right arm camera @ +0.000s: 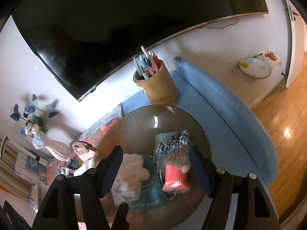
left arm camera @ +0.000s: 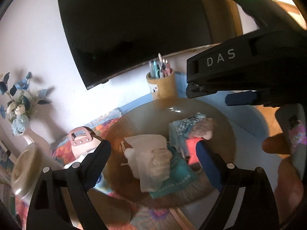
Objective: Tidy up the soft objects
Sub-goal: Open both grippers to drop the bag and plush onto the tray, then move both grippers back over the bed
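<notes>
Both grippers hung open and empty over the ribbed plate: left gripper above the white pouch, right gripper straddling the plush toy. The toy looked light and compressible; best pinched across its pink base.

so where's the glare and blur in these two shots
Left wrist view: a white glare patch on the far rim of the round tray, soft blur on the fan at the left edge, and the TV bowed by the fisheye. Right wrist view: glare on the tray, bright spots on the wooden floor.
</notes>
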`<state>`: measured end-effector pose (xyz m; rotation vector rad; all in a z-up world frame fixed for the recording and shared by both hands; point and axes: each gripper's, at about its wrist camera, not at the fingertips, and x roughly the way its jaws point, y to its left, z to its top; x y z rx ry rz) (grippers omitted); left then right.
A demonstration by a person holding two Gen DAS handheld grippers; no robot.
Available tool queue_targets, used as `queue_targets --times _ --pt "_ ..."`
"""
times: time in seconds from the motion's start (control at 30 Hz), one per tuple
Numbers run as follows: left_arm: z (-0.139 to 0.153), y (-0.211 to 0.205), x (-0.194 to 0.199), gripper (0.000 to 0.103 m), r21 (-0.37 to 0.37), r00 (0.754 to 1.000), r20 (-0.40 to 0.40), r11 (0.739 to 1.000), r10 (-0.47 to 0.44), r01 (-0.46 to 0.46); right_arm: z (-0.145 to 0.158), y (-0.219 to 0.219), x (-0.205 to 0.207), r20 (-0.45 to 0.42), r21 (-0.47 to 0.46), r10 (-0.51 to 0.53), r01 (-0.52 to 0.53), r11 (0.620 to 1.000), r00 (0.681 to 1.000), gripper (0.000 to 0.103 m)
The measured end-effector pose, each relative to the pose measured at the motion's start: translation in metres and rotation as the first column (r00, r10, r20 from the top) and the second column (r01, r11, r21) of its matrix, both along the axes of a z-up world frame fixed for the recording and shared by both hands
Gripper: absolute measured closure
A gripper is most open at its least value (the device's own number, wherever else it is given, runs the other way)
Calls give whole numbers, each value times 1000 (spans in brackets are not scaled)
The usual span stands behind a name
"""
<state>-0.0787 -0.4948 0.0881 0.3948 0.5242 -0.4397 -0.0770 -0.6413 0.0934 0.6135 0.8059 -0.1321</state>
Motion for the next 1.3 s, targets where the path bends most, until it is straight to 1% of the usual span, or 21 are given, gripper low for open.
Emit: queue_targets --times 0.17,0.3,0.4,0.5,0.57,0.63,0.67,0.7,0.73,0.77,0.8,0.87,0.9,0.93,0.97,1.03,1.1,1.17,1.2,1.27,1.3 --pt "30 38 -41 14 -74 995 -33 993 -92 90 21 14 -36 49 -2 -6 6 1000 999 34" --pt "60 92 -65 13 -140 986 -64 980 -152 142 38 42 -80 142 21 14 -17 1000 990 33" --pt "82 151 -69 13 -158 990 -58 980 -128 118 45 73 -110 190 15 44 -47 999 981 27" --pt "96 205 -62 13 -164 995 -66 984 -77 65 52 113 -132 229 2 111 -115 993 967 26" --pt "107 250 -51 13 -172 995 -79 984 -55 40 57 146 -144 262 -13 172 -175 985 950 26" --pt "117 302 -34 12 -209 990 -137 978 -41 11 61 178 -149 282 -33 234 -234 972 931 26" --pt "119 323 -28 10 -217 988 -150 976 -26 -7 63 196 -151 287 -49 266 -263 964 921 24" --pt "120 339 -24 10 -215 988 -154 976 -11 -22 64 214 -150 289 -65 296 -290 955 910 22" --pt "120 365 -17 10 -222 989 -148 974 17 -50 64 235 -149 288 -84 331 -320 944 899 20" --pt "117 380 -12 6 -229 989 -142 971 36 -69 64 253 -146 281 -97 355 -341 935 892 19" --pt "109 400 -5 2 -227 988 -135 968 75 -105 62 269 -144 271 -104 373 -358 928 887 19" --pt "90 425 7 1 -220 982 -128 962 138 -164 53 308 -132 232 -131 423 -403 906 876 19" --pt "77 436 14 1 -221 977 -133 956 165 -191 47 326 -124 210 -149 436 -412 899 875 19" --pt "67 445 19 1 -219 973 -144 954 178 -207 38 347 -113 173 -168 442 -416 894 880 19" --pt "48 451 31 1 -213 968 -169 952 188 -222 29 361 -104 138 -176 441 -417 892 887 19" --pt "18 460 49 1 -203 954 -215 946 211 -254 4 387 -80 60 -158 431 -418 895 900 19" --pt "-11 470 68 1 -210 934 -280 936 220 -283 -21 408 -62 1 -109 436 -433 895 900 19" --pt "-39 483 91 1 -234 905 -355 915 235 -329 -46 425 -45 -48 -66 437 -439 896 898 19" --pt "-46 487 95 1 -242 896 -374 907 241 -345 -57 432 -38 -72 -53 435 -439 897 898 19" --pt "-63 499 116 1 -261 864 -436 884 251 -388 -75 442 -24 -102 -21 436 -440 898 894 19" --pt "-73 505 129 1 -273 844 -473 869 253 -413 -81 445 -19 -109 -9 435 -439 899 894 19"
